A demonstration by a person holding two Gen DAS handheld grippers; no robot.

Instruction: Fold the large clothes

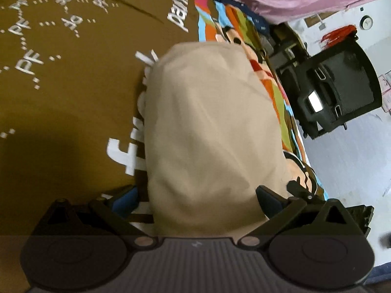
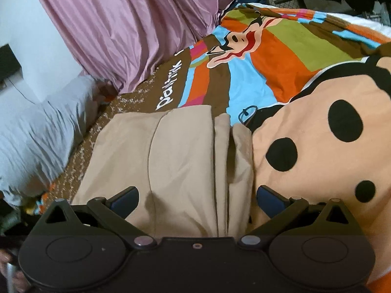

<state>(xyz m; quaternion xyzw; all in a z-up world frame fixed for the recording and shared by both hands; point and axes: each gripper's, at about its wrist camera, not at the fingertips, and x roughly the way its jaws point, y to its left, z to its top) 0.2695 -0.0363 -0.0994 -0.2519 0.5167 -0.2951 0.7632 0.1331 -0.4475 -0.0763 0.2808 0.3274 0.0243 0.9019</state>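
White lettering on brown bedspread (image 1: 61, 85), upper left – only "PF" legible. Left gripper (image 1: 196, 196) and right gripper (image 2: 197, 196) spread wide, straddling beige garment (image 2: 171, 151) – gripping nothing.

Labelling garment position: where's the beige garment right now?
The beige garment lies folded on the colourful cartoon bedspread, centre in both wrist views, between each gripper's open jaws, with the purple curtain beyond it.
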